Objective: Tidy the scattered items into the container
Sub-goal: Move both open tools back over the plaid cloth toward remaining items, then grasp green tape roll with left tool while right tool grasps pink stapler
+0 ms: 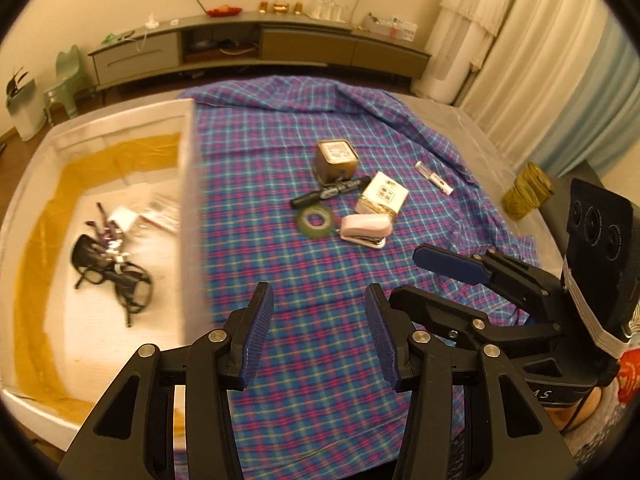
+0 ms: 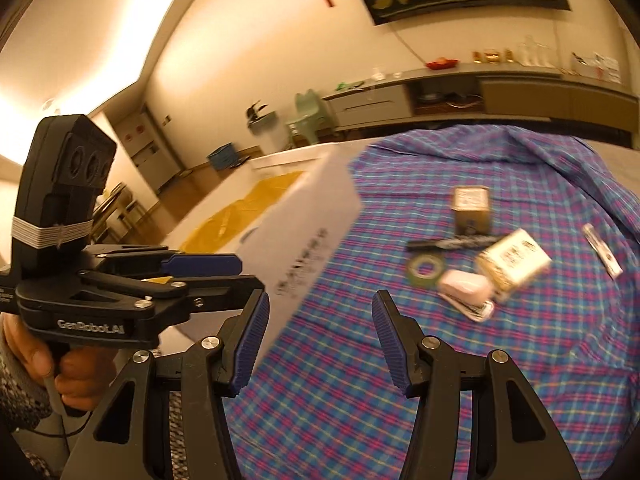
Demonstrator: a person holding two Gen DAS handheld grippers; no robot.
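Both grippers are hovering empty over the plaid cloth (image 1: 320, 280), the left gripper (image 1: 318, 336) and right gripper (image 2: 318, 344) each with jaws spread. At eleven o'clock the white box (image 1: 188, 216) is holding eyeglasses (image 1: 116, 276). At twelve o'clock a marker (image 1: 330, 192), tape roll (image 1: 316, 221), stapler (image 1: 365, 230), tin (image 1: 337, 159) and small carton (image 1: 382, 196) are lying clustered, with a tube (image 1: 434, 178) well apart at one o'clock.

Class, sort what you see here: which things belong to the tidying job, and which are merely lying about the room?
Belong to the job:
white box
black marker
green tape roll
pink stapler
brown tin
cream packet
small tube

Lying about:
checked cloth
green chair
sideboard
yellow jar
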